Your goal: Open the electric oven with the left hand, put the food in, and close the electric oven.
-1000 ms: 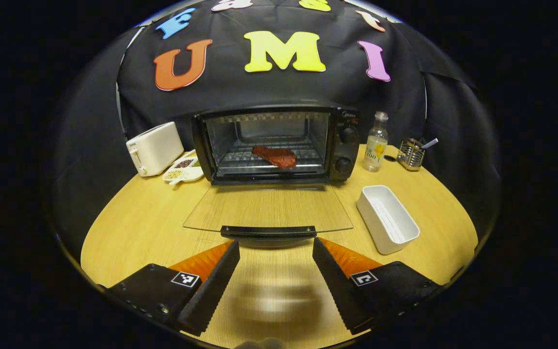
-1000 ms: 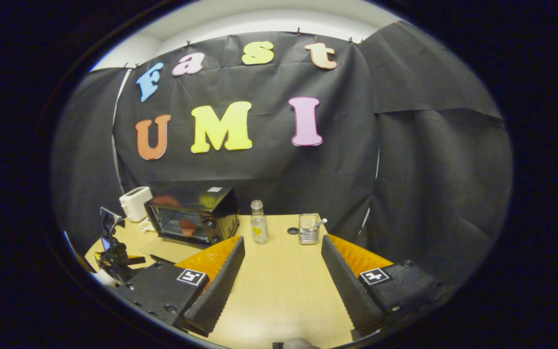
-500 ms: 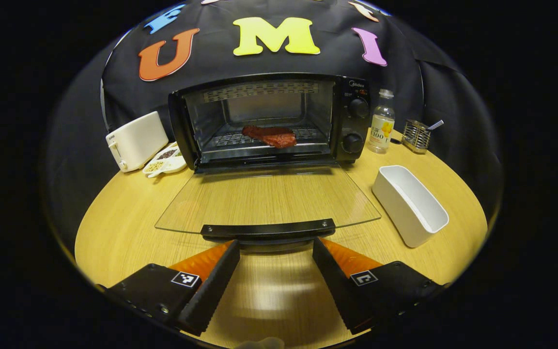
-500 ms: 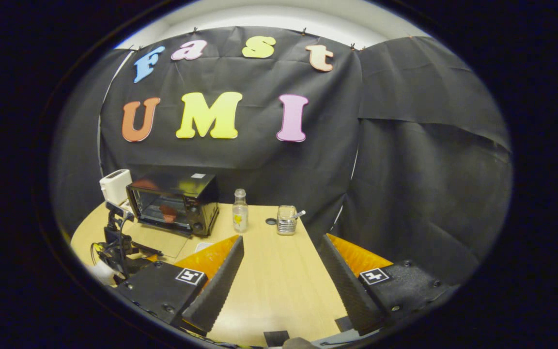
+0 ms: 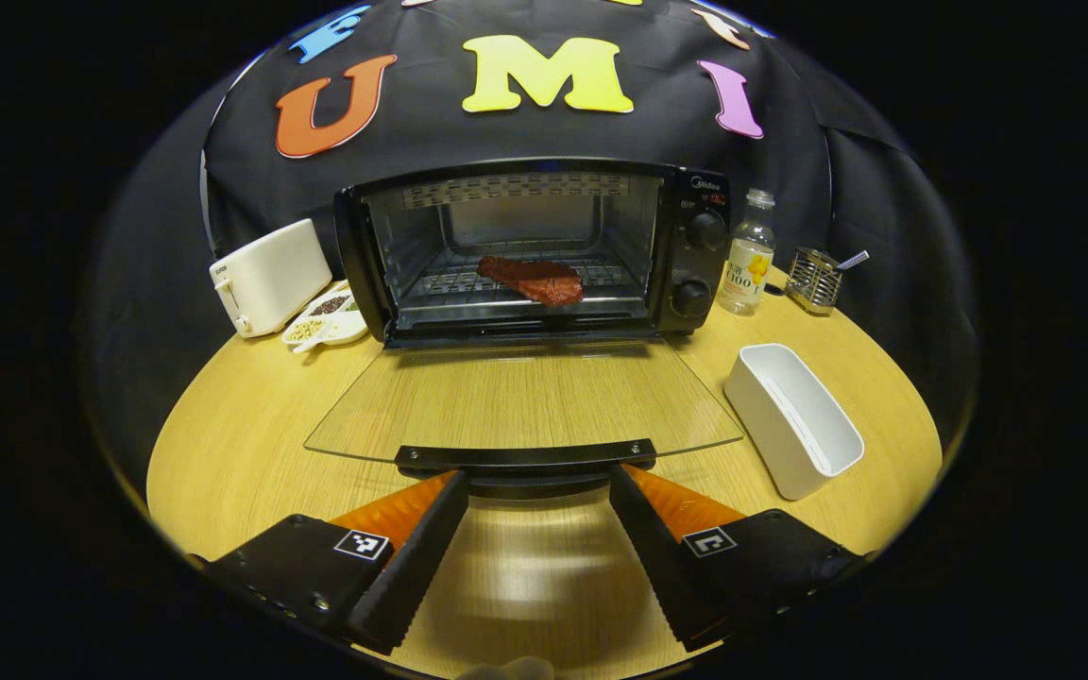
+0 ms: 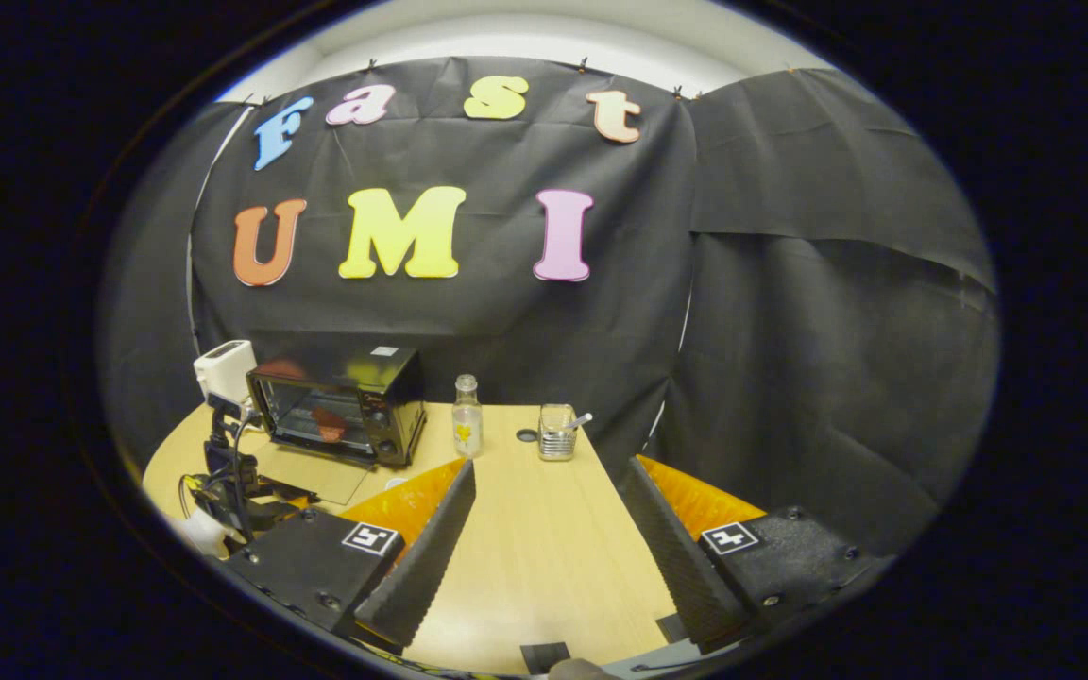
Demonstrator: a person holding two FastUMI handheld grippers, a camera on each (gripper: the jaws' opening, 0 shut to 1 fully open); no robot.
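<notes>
Standing at the far edge of the round light-wood table (image 5: 251, 444), the black electric oven (image 5: 695, 255) is being shown with its glass door (image 5: 525, 401) folded flat toward the near edge. A reddish-brown slab of meat (image 5: 533, 280) is being carried by the wire rack (image 5: 450, 283) inside the oven cavity. The black door handle (image 5: 525, 457) is being flanked by the left gripper (image 5: 537, 486), whose fingers are spread wide with nothing between them; the fingertips (image 5: 454, 484) seem to be just under the handle's ends, though contact cannot be made out.

Beside the oven toward the table's left edge, a white toaster (image 5: 268, 276) and a white divided dish of seeds (image 5: 325, 321) are being displayed. On the oven's other side, a small clear bottle with a yellow label (image 5: 748, 266) and a wire-mesh holder (image 5: 812, 280) are being seen near the far right edge, and an oblong white tub (image 5: 790, 417) is lying nearer the right edge.

In the right gripper view, the right gripper (image 6: 544, 472) is being held well apart from the oven (image 6: 346, 404), above the table's near right edge, its fingers also spread wide and empty. The left gripper (image 6: 223, 491) is being glimpsed near the door's front edge.
</notes>
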